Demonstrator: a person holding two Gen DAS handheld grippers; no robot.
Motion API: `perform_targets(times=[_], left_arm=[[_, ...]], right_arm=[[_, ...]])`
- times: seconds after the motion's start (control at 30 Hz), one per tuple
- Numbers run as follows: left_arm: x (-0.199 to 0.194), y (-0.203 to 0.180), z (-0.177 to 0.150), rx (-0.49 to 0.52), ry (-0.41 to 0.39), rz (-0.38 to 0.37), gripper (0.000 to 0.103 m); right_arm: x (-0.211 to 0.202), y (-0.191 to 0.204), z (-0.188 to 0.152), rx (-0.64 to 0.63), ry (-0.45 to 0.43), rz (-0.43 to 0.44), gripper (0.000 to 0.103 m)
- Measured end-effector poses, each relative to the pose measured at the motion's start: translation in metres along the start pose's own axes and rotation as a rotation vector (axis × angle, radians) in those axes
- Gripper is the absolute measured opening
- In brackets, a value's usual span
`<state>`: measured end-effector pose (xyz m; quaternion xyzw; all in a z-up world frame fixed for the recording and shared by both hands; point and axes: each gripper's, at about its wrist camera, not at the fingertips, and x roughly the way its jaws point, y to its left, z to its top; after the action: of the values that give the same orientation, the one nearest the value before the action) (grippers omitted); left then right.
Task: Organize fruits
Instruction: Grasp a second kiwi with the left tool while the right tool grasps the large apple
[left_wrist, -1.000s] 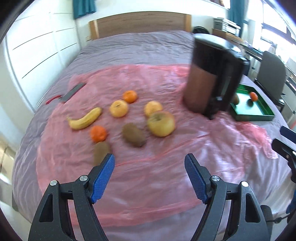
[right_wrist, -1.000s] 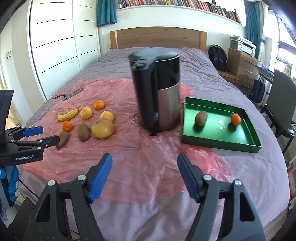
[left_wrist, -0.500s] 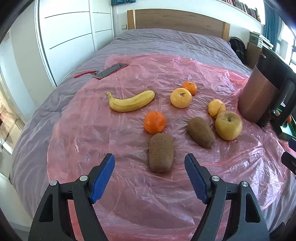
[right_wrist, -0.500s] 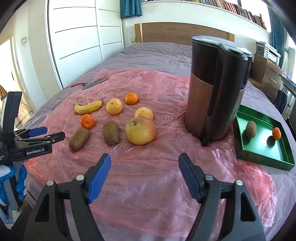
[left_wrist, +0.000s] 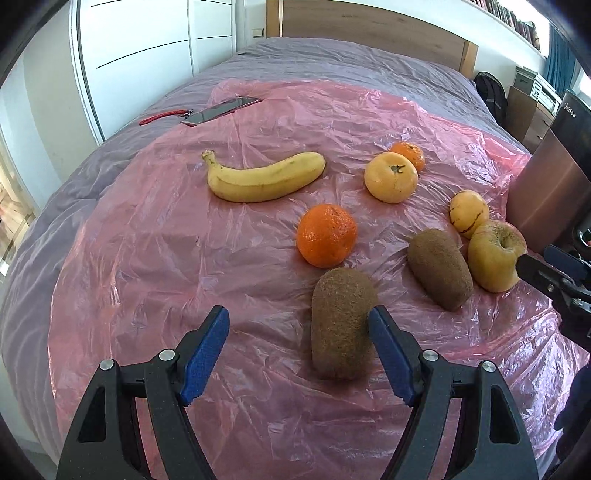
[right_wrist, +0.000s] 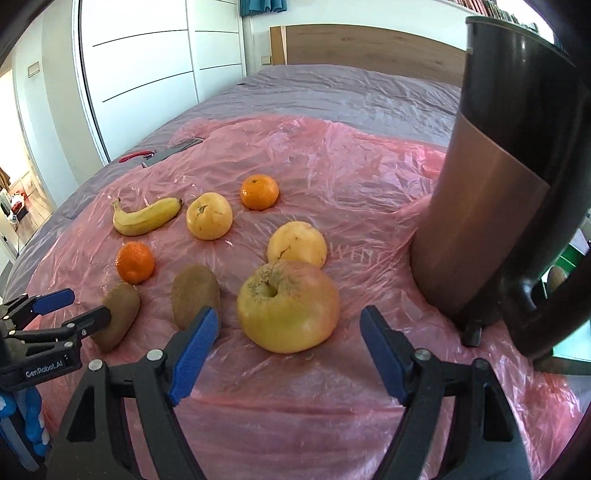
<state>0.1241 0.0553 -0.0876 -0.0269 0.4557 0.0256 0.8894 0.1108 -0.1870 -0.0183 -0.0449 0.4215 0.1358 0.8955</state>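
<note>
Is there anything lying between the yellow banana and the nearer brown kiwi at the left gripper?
Yes: an orange mandarin sits between the yellow banana and the nearer brown kiwi, clearest in the left wrist view.

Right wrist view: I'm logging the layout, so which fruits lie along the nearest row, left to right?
Kiwi by the left gripper → second kiwi → large apple.

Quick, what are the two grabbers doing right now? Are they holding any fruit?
Left gripper: open, holding nothing; a kiwi lies by its right finger.
Right gripper: open, holding nothing; the apple sits just ahead.
</note>
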Motion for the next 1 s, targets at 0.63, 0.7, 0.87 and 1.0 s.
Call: perform_targets(times=[0.63,0.7,0.87,1.0], left_arm=[[0.031,-0.008,-0.001,0.012,0.048,-0.062,0.073],[0.033,-0.007,-0.001,0.010,0.049,-0.066,0.073],[0.037,-0.008,0.000,0.015,0.047,-0.062,0.070],[0.039,-0.009,-0.001,0.021,0.043,-0.060,0.059]], right_arm=[[0.064,-0.005,-0.003,0.024,0.099,0.028,0.081],[0.066,-0.007,-0.005,0.038,0.094,0.040,0.081],[0.067,-0.010,-0.007,0.049,0.079,0.057,0.077],[0.068,-0.011,-0.008,0.054,0.070,0.066,0.076]])
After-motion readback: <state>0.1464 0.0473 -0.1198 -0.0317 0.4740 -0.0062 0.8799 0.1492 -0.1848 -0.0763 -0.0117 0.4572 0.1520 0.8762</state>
